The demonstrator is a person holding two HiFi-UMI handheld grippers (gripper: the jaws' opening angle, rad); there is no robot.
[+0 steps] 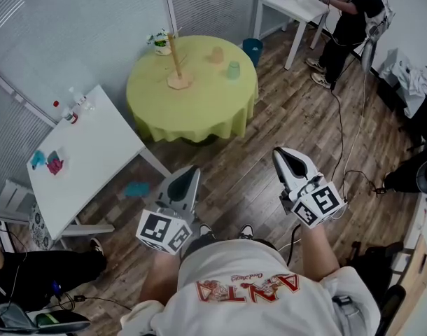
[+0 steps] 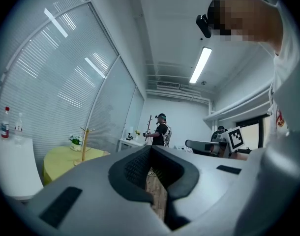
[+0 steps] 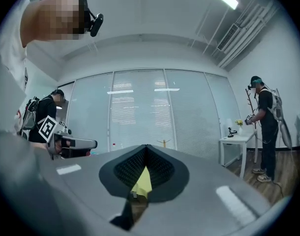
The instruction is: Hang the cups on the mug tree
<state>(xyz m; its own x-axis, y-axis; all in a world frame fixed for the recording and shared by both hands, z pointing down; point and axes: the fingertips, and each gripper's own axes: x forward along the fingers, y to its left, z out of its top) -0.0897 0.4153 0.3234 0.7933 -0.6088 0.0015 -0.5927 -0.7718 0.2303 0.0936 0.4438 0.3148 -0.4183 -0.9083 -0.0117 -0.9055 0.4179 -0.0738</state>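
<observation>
Far ahead, a wooden mug tree [image 1: 176, 63] stands on a round table with a yellow-green cloth [image 1: 192, 110]. On the cloth to its right sit an orange cup [image 1: 217, 54] and a green cup [image 1: 233, 70]. My left gripper [image 1: 192, 170] and right gripper [image 1: 282, 152] are held level in front of me over the wood floor, well short of the table. Both are shut with nothing in them. In the left gripper view the mug tree [image 2: 83, 142] is small at the left, beyond the left gripper [image 2: 151, 149]. The right gripper [image 3: 146, 147] points at the mug tree [image 3: 164, 143] in the distance.
A potted plant [image 1: 159, 43] stands behind the mug tree. To my left is a white rectangular table [image 1: 87, 166] with bottles and small cloths. A blue bin [image 1: 253, 47] sits behind the round table. Another person [image 1: 350, 19] stands at a white table [image 1: 290, 5] at the far right.
</observation>
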